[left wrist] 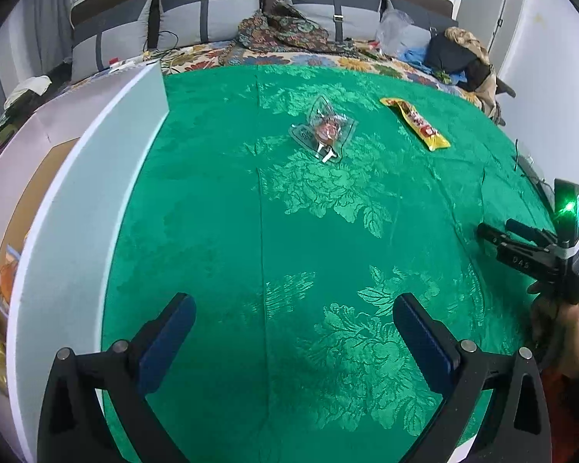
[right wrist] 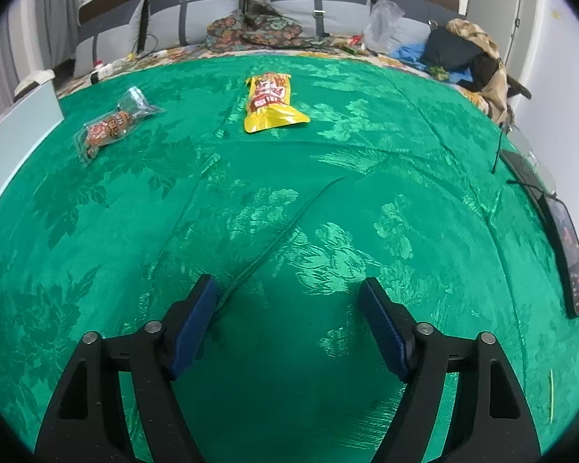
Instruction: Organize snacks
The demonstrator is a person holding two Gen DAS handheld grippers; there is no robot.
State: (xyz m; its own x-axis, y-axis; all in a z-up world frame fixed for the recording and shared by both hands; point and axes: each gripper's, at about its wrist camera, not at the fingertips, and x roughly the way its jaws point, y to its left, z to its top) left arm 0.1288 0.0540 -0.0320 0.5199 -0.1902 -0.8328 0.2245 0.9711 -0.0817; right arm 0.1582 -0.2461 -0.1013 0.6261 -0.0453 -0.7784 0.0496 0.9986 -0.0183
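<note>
Both black plastic grippers with flat blue ribbed pads are standing wide apart with nothing between their jaws. Left gripper (left wrist: 293, 332) is hovering over a glossy green damask cloth (left wrist: 251, 231) woven with raised floral sprays, its creases running away from the camera. Right gripper (right wrist: 287, 320) is hanging over the same fabric, beside a long fold line.

Two snacks are lying well apart from each other on the far part of the cloth, both well clear of the pads. One is a clear crinkled plastic packet (left wrist: 323, 131) with a reddish-brown round piece inside; the other is a long yellow foil pouch (right wrist: 271, 102) with red print, lying flat, its wider end flaring toward the camera.

Along the cloth's left side a white smooth-walled box (left wrist: 96, 177) is standing, shiny gold wrappers showing inside it. At the right edge a flat black phone (right wrist: 571, 258) is resting.
</note>
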